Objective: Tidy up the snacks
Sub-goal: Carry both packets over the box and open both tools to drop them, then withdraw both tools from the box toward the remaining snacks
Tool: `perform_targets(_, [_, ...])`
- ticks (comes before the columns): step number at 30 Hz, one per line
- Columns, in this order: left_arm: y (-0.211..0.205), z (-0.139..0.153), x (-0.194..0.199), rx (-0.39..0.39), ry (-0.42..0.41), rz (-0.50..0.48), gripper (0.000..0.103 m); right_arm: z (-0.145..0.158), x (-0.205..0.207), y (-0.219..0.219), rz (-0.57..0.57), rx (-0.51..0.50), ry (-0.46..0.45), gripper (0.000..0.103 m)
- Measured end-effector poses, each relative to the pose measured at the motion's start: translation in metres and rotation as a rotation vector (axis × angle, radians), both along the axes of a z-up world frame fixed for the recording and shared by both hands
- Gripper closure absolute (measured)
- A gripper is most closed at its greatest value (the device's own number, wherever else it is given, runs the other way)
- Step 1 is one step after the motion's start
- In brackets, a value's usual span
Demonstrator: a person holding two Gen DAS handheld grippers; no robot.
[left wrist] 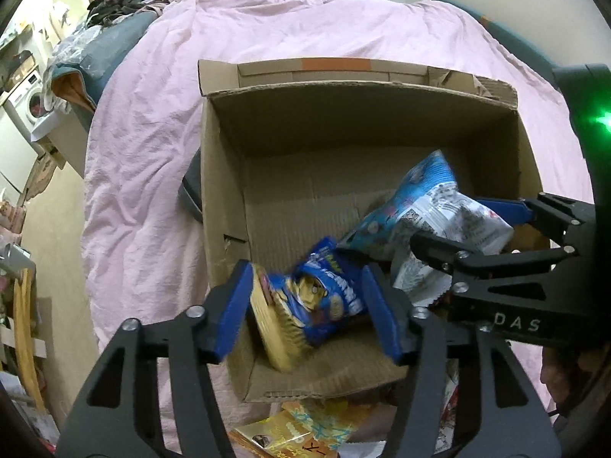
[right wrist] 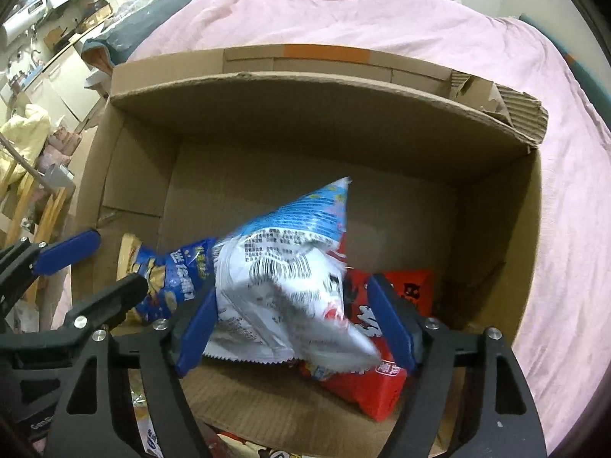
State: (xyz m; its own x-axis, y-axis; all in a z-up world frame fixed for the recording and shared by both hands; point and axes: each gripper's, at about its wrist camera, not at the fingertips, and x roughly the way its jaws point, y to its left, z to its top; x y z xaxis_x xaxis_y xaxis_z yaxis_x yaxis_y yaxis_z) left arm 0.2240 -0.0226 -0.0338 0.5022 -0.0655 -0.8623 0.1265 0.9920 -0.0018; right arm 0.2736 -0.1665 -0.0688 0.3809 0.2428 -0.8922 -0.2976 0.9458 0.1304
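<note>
The left hand-held gripper [left wrist: 305, 313] stands spread around a dark blue snack bag [left wrist: 305, 301] over the cardboard box [left wrist: 343, 114] on the bed; the right hand-held gripper [right wrist: 296, 324] gapes around a light blue bag [right wrist: 282, 267], above a red pack [right wrist: 382, 381].

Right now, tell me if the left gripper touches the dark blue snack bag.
Cannot tell. Left wrist view: the blurred dark blue snack bag lies between the left gripper's spread pads; neither gap nor contact shows plainly.
</note>
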Motion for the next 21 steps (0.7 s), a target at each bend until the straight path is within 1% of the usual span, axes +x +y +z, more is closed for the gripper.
perform_targets(2, [0.002,0.001,0.001,-0.004,-0.002,0.009,0.035,0.002,-0.003,-0.003,-0.005,0.0,-0.006,0.022])
perform_targets(3, [0.002,0.001,0.001,-0.01,-0.001,0.01,0.034,0.003,-0.003,-0.004,-0.007,0.0,-0.01,0.02])
perform_targets(6, [0.002,0.003,0.001,-0.011,-0.005,0.012,0.033,0.009,-0.005,-0.009,-0.011,-0.005,-0.033,0.014])
perform_targets(9, [0.0,0.006,-0.002,0.012,-0.031,0.002,0.033,0.018,-0.005,-0.013,-0.016,-0.006,-0.061,0.008])
perform_targets(10, [-0.001,0.008,-0.004,0.014,-0.039,-0.002,0.033,0.021,-0.006,-0.016,-0.017,-0.003,-0.068,0.007])
perform_targets(13, [-0.002,0.014,-0.008,0.009,-0.059,-0.012,0.033,0.03,-0.009,-0.024,-0.028,0.036,-0.076,0.005])
perform_targets(16, [-0.002,0.017,-0.012,0.017,-0.076,-0.009,0.032,0.044,-0.014,-0.035,-0.052,0.136,-0.087,0.004])
perform_targets(17, [-0.002,0.017,-0.013,0.029,-0.087,-0.005,0.032,0.048,-0.018,-0.037,-0.056,0.154,-0.093,0.004])
perform_targets(19, [-0.002,0.019,-0.017,0.048,-0.111,-0.001,0.032,0.057,-0.023,-0.038,-0.06,0.166,-0.109,0.004])
perform_targets(21, [-0.003,0.021,-0.022,0.043,-0.116,-0.006,0.032,0.063,-0.029,-0.036,-0.053,0.153,-0.124,0.004])
